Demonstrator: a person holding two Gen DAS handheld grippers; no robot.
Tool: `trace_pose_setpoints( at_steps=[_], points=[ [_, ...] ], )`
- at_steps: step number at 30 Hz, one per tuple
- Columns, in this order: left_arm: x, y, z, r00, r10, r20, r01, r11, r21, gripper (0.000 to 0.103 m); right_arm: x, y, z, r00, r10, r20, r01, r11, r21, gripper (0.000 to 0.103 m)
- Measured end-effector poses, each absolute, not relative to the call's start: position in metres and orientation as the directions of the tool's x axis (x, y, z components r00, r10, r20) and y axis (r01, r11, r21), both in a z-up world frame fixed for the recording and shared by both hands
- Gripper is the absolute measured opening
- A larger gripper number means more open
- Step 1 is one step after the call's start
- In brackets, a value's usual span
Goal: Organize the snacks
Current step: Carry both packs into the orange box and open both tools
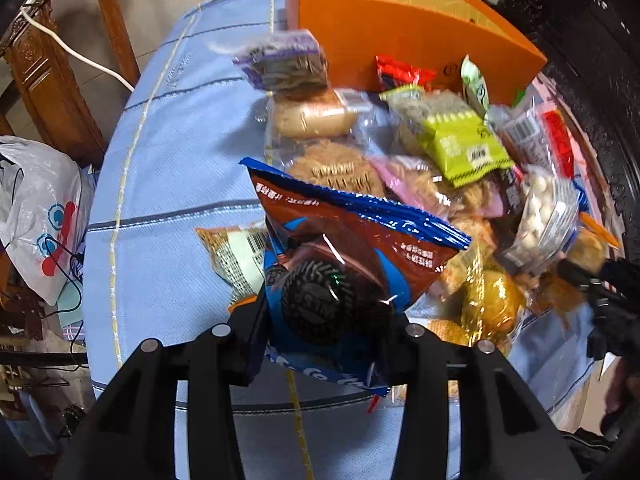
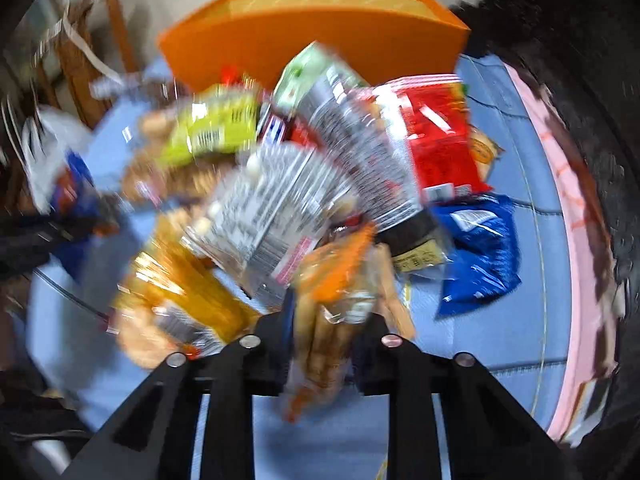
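In the left wrist view my left gripper [image 1: 326,344] is shut on a blue and brown cookie packet [image 1: 352,240], which it holds above the blue tablecloth [image 1: 180,180]. Behind it lies a heap of snack packets [image 1: 420,168] in front of an open orange box [image 1: 400,20]. The right wrist view is blurred. In it my right gripper [image 2: 324,356] is shut on a clear and orange packet of long biscuit sticks [image 2: 340,300] at the near edge of the heap. A packet of white balls [image 2: 272,216] lies just beyond it.
A red packet [image 2: 436,136] and a blue packet [image 2: 480,256] lie right of the heap, a yellow one [image 2: 192,288] to its left. A wooden chair [image 1: 60,80] and a white plastic bag [image 1: 36,208] stand left of the table. Dark carved furniture [image 1: 600,80] borders the right.
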State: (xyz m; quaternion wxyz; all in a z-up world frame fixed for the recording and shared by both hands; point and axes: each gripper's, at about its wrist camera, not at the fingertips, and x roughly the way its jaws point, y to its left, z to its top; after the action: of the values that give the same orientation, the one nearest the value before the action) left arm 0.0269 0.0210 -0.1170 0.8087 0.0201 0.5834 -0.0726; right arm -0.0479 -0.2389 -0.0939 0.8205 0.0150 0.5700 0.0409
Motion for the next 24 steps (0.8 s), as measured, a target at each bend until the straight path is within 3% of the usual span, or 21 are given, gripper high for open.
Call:
trace_pose_setpoints(
  at_steps=[4, 13, 20, 24],
  points=[
    [0.028, 0.021, -0.102, 0.339, -0.120, -0.933, 0.145, 0.987, -0.074, 0.042, -0.053, -0.257, -0.061, 0.369, 0.173, -0.913, -0.050, 0.985, 0.166, 0.022],
    [0.058, 0.002, -0.053, 0.400, -0.206, -0.893, 0.193, 0.971, -0.138, 0.042, 0.004, -0.259, -0.016, 0.473, 0.223, -0.852, -0.081, 0.974, 0.210, 0.022],
    [0.156, -0.040, 0.003, 0.494, -0.240, -0.836, 0.226, 0.964, -0.143, 0.042, 0.118, -0.273, 0.025, 0.597, 0.236, -0.766, -0.077, 0.968, 0.239, 0.022],
    [0.227, -0.065, -0.013, 0.453, -0.217, -0.865, 0.188, 0.971, -0.146, 0.042, 0.187, -0.271, 0.009, 0.578, 0.219, -0.786, -0.062, 0.972, 0.226, 0.022]
  ],
)
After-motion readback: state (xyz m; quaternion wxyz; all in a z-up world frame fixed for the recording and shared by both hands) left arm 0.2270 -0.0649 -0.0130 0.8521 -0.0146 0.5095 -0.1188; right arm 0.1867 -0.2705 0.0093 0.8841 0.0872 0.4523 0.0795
